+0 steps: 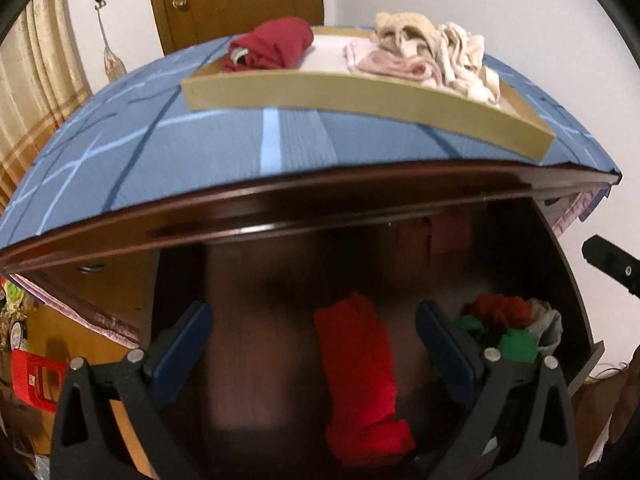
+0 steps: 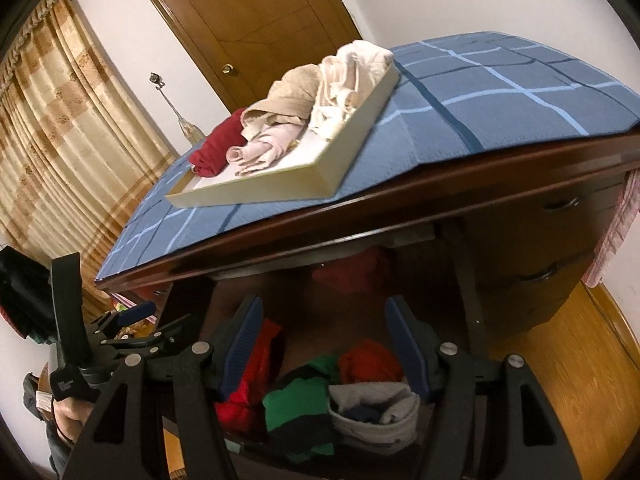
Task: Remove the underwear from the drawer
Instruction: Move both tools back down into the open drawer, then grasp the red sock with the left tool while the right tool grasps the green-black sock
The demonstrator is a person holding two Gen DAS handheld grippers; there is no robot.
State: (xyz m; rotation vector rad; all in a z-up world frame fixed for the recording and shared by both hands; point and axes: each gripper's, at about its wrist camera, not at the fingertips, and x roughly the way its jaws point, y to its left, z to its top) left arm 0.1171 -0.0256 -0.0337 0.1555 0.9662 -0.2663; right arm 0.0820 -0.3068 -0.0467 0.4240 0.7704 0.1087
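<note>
Both grippers hang over the open drawer [image 1: 560, 280], jaws spread wide and holding nothing: the left gripper [image 1: 312, 344] above a red piece of underwear [image 1: 360, 380], the right gripper [image 2: 324, 344] above what looks like a jumble of red, green and grey underwear [image 2: 340, 400]. Above the drawer, a tray [image 1: 360, 96] with more clothes sits on the worktop [image 1: 200, 152].

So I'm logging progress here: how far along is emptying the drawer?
Partly done: a tray on the desk already holds dark red and pale underwear. In hand: nothing; left gripper and right gripper are open over the drawer. Left: red, green and grey pieces.
</note>
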